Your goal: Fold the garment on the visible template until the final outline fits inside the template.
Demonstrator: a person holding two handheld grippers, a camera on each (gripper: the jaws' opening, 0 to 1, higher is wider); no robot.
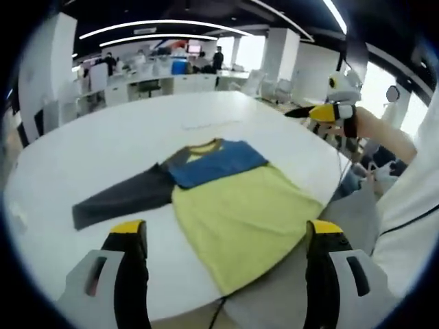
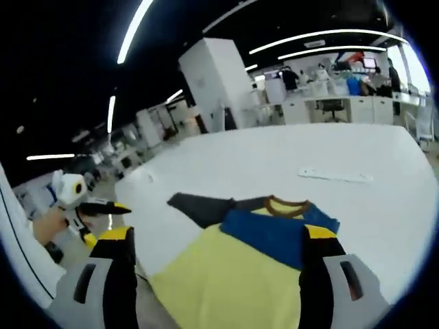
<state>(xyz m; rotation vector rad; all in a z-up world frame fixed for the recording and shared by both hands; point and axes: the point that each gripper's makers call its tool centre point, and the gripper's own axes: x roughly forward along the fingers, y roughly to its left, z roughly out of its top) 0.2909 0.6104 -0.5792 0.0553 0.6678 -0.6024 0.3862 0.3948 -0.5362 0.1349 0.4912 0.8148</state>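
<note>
Garment (image 1: 233, 205) lay flat on the white table (image 1: 103, 137) in the left gripper view — soft, light cloth, probably best taken at a hem corner or the dark sleeve (image 1: 123, 199). It was ahead of the left gripper (image 1: 226, 240), whose jaws stood apart, empty.

In the right gripper view the garment (image 2: 233, 274) lay just ahead of the right gripper (image 2: 216, 247) — also spread wide, grasping nothing.

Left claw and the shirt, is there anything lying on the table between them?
No. In the left gripper view, bare white table runs from the open left claw to the shirt, whose yellow hem lies between its jaws.
</note>
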